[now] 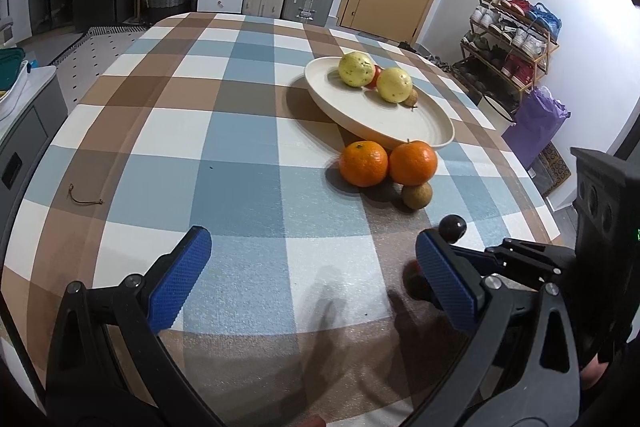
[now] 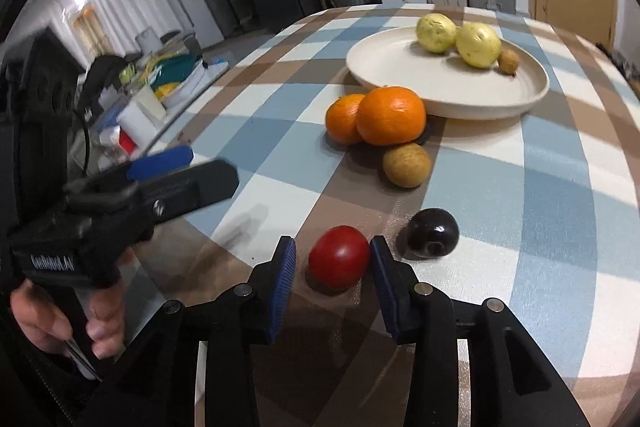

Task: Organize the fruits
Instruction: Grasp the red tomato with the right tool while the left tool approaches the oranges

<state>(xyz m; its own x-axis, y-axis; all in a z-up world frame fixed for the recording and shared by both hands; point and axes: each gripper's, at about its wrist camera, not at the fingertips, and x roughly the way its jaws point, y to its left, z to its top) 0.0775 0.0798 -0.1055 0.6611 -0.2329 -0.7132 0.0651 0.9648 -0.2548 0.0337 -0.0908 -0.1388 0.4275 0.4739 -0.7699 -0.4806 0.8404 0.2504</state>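
The right gripper (image 2: 332, 273), black-framed with blue ribbed pads, is seen at the lower centre of its own view, its jaws parted slightly. The left gripper (image 1: 312, 275), of the same build, is spread wide across the bottom of its view. A bare hand (image 2: 68, 323) is wrapped around its handle, lower left.

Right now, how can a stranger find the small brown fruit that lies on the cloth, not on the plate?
Start at the cream plate. Two oranges lie against its near rim. The small brown fruit touches them: round, dull tan, smaller than either.
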